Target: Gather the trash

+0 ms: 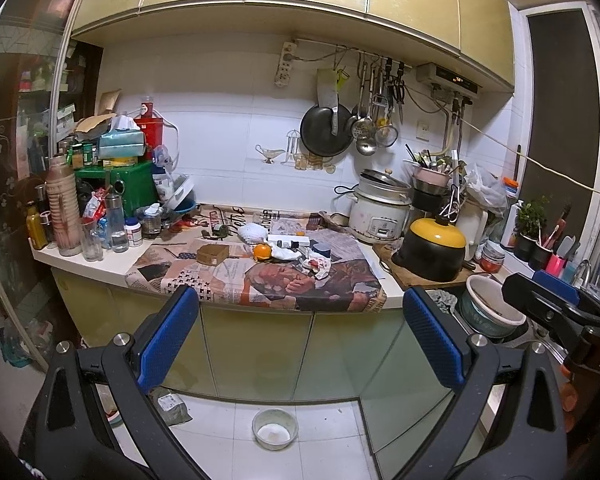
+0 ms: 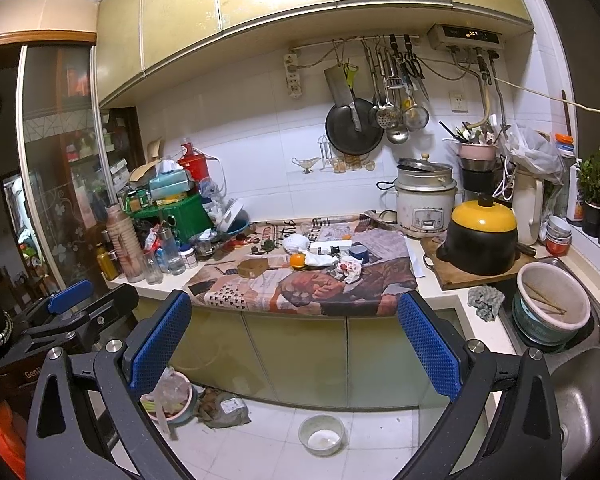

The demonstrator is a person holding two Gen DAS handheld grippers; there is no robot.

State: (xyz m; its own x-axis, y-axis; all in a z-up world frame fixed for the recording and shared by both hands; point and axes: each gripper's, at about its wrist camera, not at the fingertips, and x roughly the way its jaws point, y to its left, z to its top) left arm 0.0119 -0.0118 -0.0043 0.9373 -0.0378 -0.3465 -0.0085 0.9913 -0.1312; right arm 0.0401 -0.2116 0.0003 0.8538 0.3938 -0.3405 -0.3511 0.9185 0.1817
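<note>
Newspaper (image 1: 260, 276) is covering the bench (image 1: 100, 264) ahead of my left claw (image 1: 300, 312) and right claw (image 2: 294, 316), both gaping and holding nothing, so I am lining up squarely on the crumpled wrapper (image 1: 318, 266) straight beyond them, beside the orange (image 1: 262, 251).

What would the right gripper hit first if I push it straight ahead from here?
Probably the counter's front edge, where the newspaper overhangs, above the cabinet doors. The right gripper is open and empty with nothing nearer between its fingers; depth is uncertain.

Black pot (image 2: 478, 246), yellow lid (image 2: 483, 216); orange fruit (image 2: 297, 260)
</note>
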